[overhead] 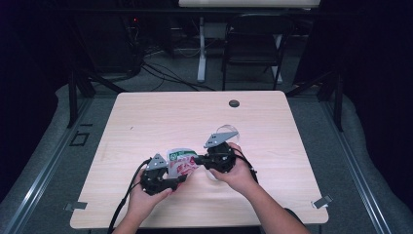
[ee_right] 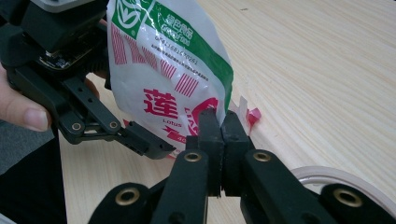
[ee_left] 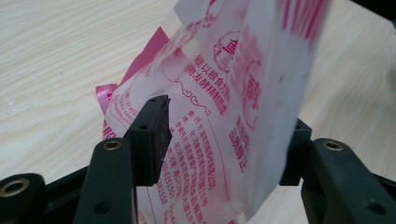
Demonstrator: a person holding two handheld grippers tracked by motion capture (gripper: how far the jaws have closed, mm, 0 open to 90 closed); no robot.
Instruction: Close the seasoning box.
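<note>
Item: packet (overhead: 181, 163), white plastic with red print and a green band at the top. Location: held just above the near middle of the counter (overhead: 160, 117), between your two hands.

Left claw (overhead: 180, 180): it holds the packet. In the left gripper view the packet (ee_left: 219, 116) stands between the two black jaws, one pad (ee_left: 156, 135) pressed against its printed face, the other jaw behind its far edge. The film bulges and creases between them.

Right claw (overhead: 196, 160): its jaws are closed tight on an edge of the packet. In the right gripper view the packet (ee_right: 168, 70) rises above the pinched pads (ee_right: 219, 135), and your left claw (ee_right: 154, 142) grips it from the side, its tip just beside them. A torn pink strip (ee_right: 252, 114) sticks out beyond the jaws, close to the counter (ee_right: 327, 70).

Nearby: a clear round dish (overhead: 225, 130) sits on the counter just behind your right hand (overhead: 241, 173); its rim (ee_right: 336, 179) lies beside the right claw. A small dark round cap (overhead: 234, 103) is set in the far part of the counter, well apart from the packet.
</note>
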